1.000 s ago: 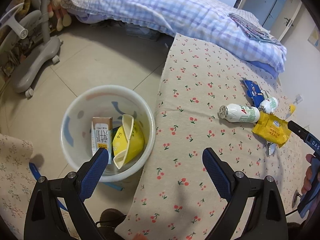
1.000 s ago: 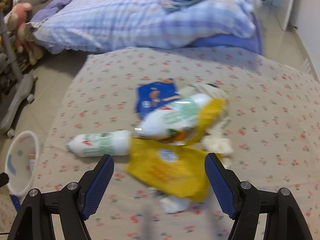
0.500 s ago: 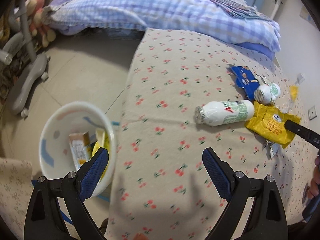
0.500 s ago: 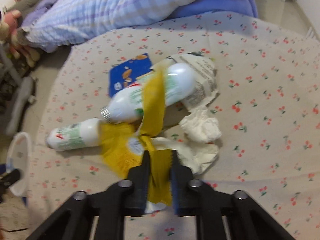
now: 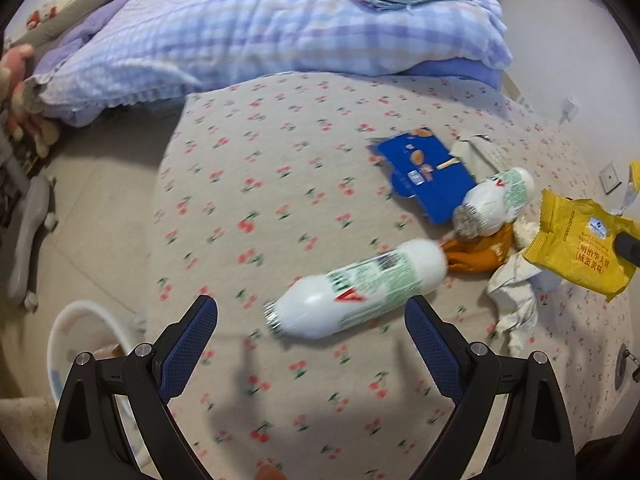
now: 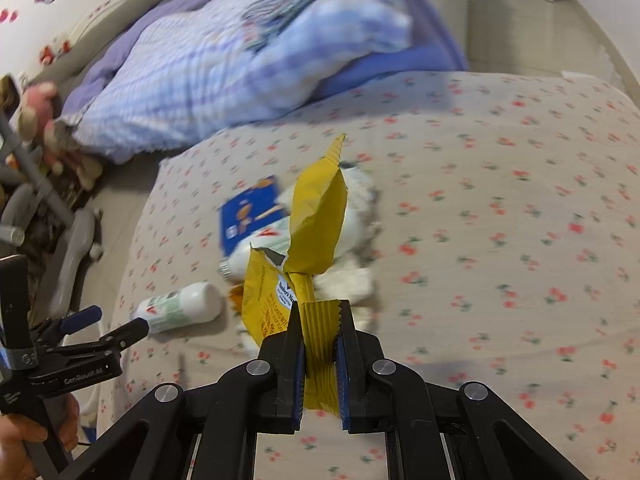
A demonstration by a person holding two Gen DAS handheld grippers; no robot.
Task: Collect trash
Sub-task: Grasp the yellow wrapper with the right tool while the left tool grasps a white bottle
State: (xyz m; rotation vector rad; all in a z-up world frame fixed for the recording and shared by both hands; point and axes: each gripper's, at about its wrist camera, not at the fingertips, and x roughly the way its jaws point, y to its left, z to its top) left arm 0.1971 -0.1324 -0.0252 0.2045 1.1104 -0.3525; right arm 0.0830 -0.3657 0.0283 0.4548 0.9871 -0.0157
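Note:
My right gripper (image 6: 319,312) is shut on the yellow snack wrapper (image 6: 316,216), lifted off the cherry-print cloth (image 6: 500,208). The same yellow wrapper (image 5: 576,248) hangs at the right edge of the left wrist view. My left gripper (image 5: 310,316) stands open just before a white bottle (image 5: 360,292) lying on its side, apart from it. A second white bottle (image 5: 496,204), a blue carton (image 5: 424,176), an orange wrapper (image 5: 476,256) and crumpled paper (image 5: 516,300) lie behind. From the right wrist camera, the left gripper (image 6: 114,326) is near the first bottle (image 6: 180,308).
A white bin (image 5: 84,344) sits on the floor at the lower left, below the cloth's edge. A checked quilt (image 5: 260,32) covers the bed behind. A grey chair base (image 5: 28,232) and stuffed toys (image 5: 16,76) stand at the left. A hand (image 6: 24,444) holds the left gripper's handle.
My left gripper swung from over the bin to the cloth, toward the lying bottle. My right gripper shut on the yellow wrapper and lifted it off the pile.

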